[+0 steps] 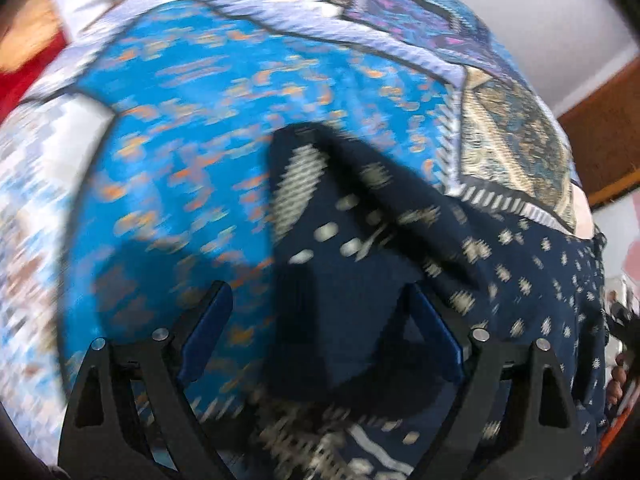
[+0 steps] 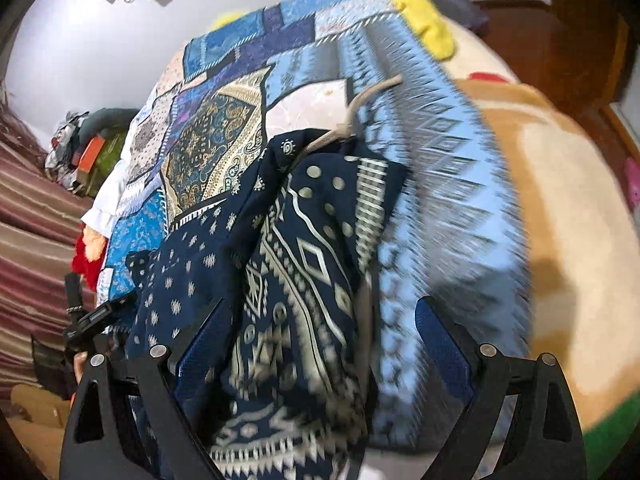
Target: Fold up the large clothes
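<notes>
Wide-apart left tongs (image 1: 324,332), navy patterned garment (image 1: 360,240) between, untouched

No words, numbers or signs can be read in either view, only patterns of dots, diamonds and zigzags on the dark blue and cream printed cloth garment (image 2: 288,264), swirls and stripes on the blue patchwork bed cover (image 1: 208,128), all blurry
</notes>
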`<action>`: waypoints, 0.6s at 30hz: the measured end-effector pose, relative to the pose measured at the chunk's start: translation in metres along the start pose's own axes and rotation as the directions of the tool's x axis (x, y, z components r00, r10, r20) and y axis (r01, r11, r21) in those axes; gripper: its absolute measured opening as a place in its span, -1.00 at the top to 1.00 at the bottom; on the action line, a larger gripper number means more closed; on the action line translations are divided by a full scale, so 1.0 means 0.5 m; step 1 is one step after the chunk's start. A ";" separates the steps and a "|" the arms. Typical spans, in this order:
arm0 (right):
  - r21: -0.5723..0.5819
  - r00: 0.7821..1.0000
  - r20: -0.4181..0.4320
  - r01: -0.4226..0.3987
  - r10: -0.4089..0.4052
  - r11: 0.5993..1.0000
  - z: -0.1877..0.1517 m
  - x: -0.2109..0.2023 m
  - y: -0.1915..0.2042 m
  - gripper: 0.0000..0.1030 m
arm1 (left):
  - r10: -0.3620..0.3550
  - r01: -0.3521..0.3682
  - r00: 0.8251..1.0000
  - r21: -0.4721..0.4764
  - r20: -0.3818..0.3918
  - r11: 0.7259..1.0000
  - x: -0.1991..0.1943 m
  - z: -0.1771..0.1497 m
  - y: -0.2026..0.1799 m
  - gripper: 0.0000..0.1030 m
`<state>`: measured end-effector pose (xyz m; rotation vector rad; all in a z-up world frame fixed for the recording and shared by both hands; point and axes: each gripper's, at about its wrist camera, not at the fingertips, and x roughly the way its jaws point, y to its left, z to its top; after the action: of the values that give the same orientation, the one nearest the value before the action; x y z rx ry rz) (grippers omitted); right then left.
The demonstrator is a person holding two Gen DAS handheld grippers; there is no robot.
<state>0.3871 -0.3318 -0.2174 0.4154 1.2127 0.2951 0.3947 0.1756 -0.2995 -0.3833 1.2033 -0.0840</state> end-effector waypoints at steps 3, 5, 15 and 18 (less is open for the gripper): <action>0.000 0.996 0.017 -0.091 0.091 0.996 0.029 0.030 0.007 -0.65 | -0.029 0.030 0.999 0.018 -0.022 0.999 0.043 0.013 -0.019 -0.66; 0.025 0.991 -0.015 -0.132 0.132 0.991 0.046 0.059 0.009 -0.26 | -0.039 0.039 0.999 0.030 0.001 0.999 0.047 0.019 -0.027 -0.55; -0.146 0.999 0.028 -0.017 0.021 0.989 0.134 0.113 0.129 0.66 | 0.003 -0.010 0.992 0.052 0.129 0.999 -0.047 0.066 -0.048 0.69; -0.259 0.996 0.094 0.027 -0.003 0.965 0.174 0.098 0.206 0.67 | 0.014 -0.029 0.977 0.069 0.214 0.997 -0.114 0.102 -0.060 0.70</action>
<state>0.4853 -0.2324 -0.1861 0.1890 1.0684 0.4122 0.4247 0.1754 -0.2232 -0.3079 0.9892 -0.0655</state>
